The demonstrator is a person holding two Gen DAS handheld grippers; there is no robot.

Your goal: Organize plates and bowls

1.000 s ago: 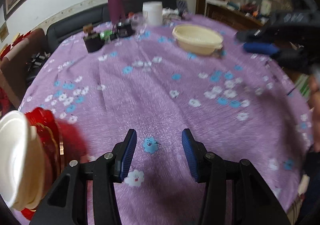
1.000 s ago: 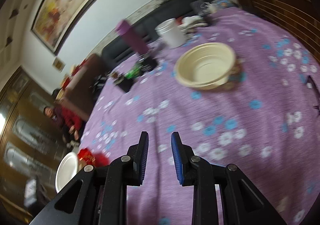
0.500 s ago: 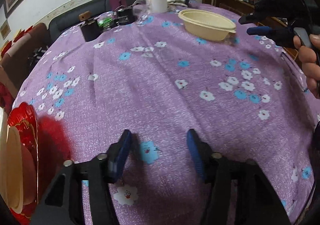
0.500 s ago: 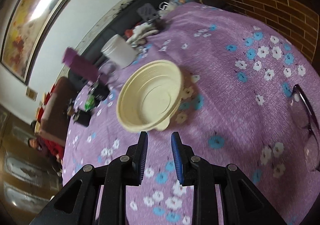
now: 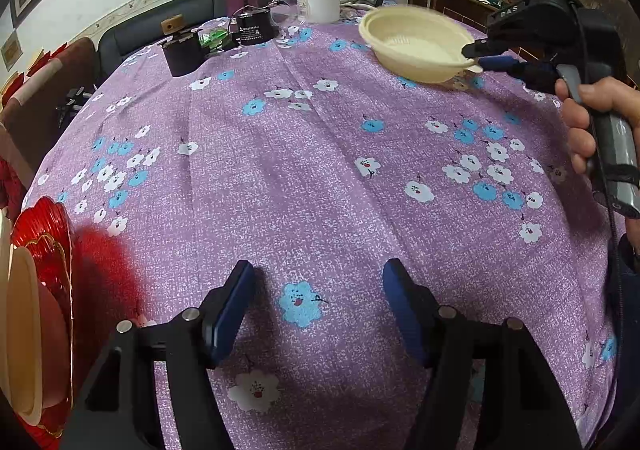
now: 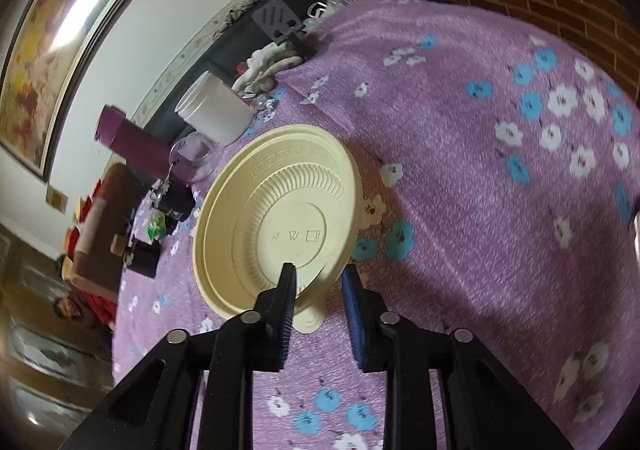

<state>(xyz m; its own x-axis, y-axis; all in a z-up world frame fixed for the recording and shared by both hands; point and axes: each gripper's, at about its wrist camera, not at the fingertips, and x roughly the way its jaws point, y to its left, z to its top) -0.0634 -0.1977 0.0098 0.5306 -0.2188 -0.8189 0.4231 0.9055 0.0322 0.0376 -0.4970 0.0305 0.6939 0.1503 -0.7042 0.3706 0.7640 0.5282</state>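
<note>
Cream bowl gripped by its rim at the bench's far side

Bench (image 5: 320,178): the cream bowl (image 6: 276,218) tilts; right gripper (image 6: 318,290) jaws have just been closing onto its tab, a shallow bite that may slip. Left gripper (image 5: 316,298) jaws have been widening, empty.

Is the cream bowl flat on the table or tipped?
Tipped. The bowl has its near rim raised between the right gripper fingers, and the far rim sits lower toward the cloth.
</note>
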